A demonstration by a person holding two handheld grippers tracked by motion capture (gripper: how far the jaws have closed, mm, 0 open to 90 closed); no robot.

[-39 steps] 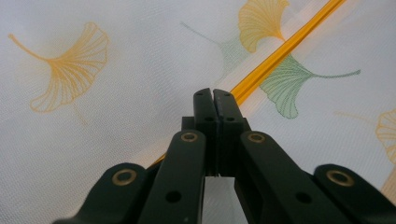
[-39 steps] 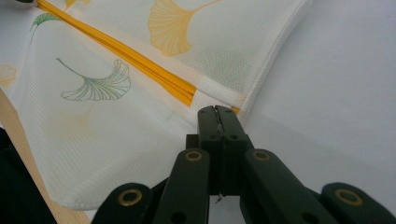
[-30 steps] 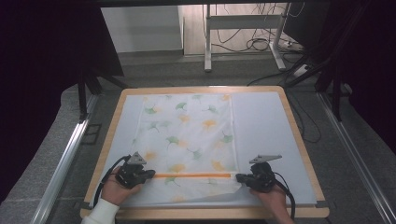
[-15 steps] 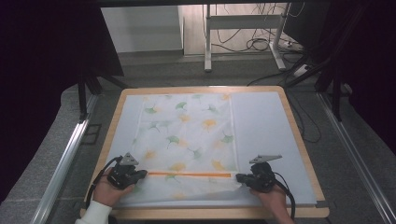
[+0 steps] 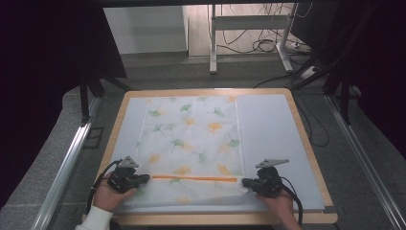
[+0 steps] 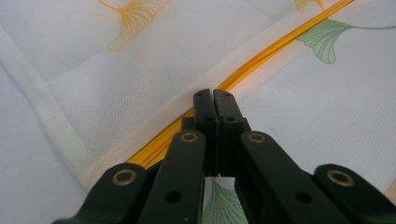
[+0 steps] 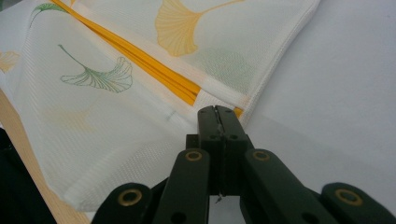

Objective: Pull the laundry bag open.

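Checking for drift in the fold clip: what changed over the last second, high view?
The left gripper slid slightly outward, toward the table's left edge, between the first two pictures, then held. Its jaws are shut at the cloth by the orange stripe. The right gripper, the cloth and the grey mat stayed put.

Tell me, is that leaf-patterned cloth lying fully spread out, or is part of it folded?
Partly folded. The cloth lies flat farther up the table, but its near edge is doubled over along an orange stripe.
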